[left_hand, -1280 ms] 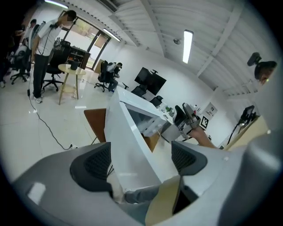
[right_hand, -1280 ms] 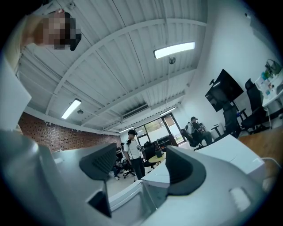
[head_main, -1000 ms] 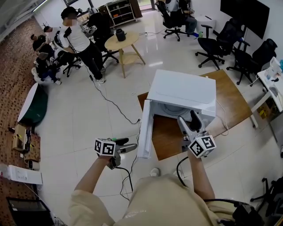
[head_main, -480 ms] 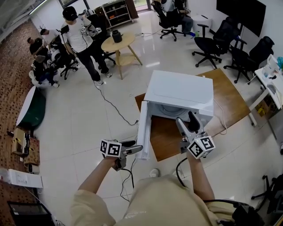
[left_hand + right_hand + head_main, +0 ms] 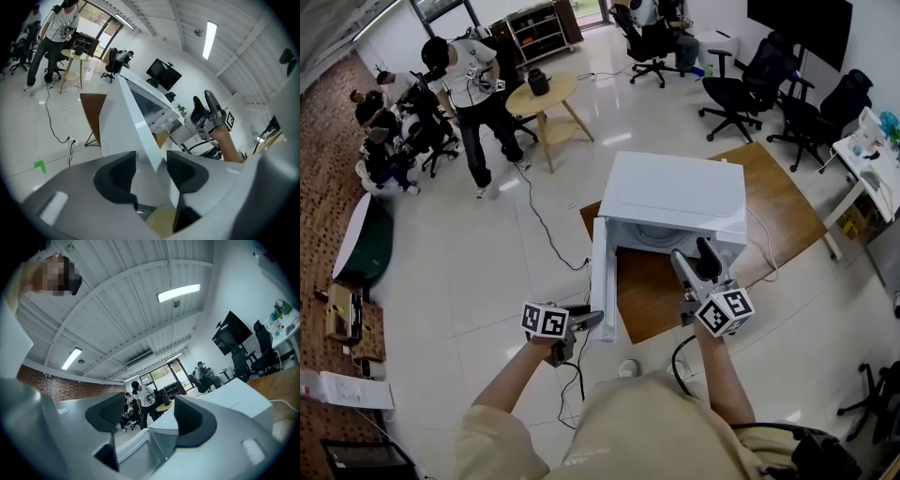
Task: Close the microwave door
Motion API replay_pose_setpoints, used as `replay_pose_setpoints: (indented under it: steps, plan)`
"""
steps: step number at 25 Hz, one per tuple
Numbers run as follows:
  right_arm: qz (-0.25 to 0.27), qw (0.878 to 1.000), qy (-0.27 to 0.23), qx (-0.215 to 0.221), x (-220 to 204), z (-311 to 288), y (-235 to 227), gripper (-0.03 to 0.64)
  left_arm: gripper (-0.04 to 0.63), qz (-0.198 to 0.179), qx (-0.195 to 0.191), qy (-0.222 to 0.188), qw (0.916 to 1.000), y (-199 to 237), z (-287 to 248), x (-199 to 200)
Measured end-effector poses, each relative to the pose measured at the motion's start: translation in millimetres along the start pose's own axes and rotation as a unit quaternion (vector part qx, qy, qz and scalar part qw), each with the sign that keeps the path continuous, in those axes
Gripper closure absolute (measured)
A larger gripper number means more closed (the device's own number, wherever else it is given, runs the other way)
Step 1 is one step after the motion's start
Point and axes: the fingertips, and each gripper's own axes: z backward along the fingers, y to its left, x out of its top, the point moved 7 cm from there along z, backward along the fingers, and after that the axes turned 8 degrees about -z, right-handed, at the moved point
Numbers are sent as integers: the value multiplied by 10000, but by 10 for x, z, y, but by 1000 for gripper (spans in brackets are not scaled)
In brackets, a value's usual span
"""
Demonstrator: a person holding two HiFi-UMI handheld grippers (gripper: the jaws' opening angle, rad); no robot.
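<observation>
L hand-held gripper [image 5: 587,321] just clamped edge of open microwave door [image 5: 602,272], so closing can start; R hand-held gripper [image 5: 694,258] empty, unclenched.

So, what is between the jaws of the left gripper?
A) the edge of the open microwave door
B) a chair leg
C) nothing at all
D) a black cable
A: in its own view, the jaws of the left gripper have just been closing and now clamp the white edge of the open microwave door.
</observation>
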Motion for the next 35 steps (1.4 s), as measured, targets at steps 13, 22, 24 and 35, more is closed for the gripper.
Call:
replay_pose_setpoints:
  steps: [13, 22, 24, 35]
  plan:
    - [-22, 10000, -10, -94, 31, 53, -24, 301, 370, 580, -310, -153, 9977, -60, -253, -1]
    - [152, 9998, -32, -92, 113, 68, 34, 301, 325, 1200, -589, -581, 9893, -130, -542, 6]
    - [123, 9998, -32, -132, 110, 85, 14, 301, 316, 1249, -568, -659, 9883, -159, -619, 24]
    - [113, 9997, -71, -194, 25, 86, -13, 302, 247, 1809, -643, -956, 9767, -150, -1121, 25]
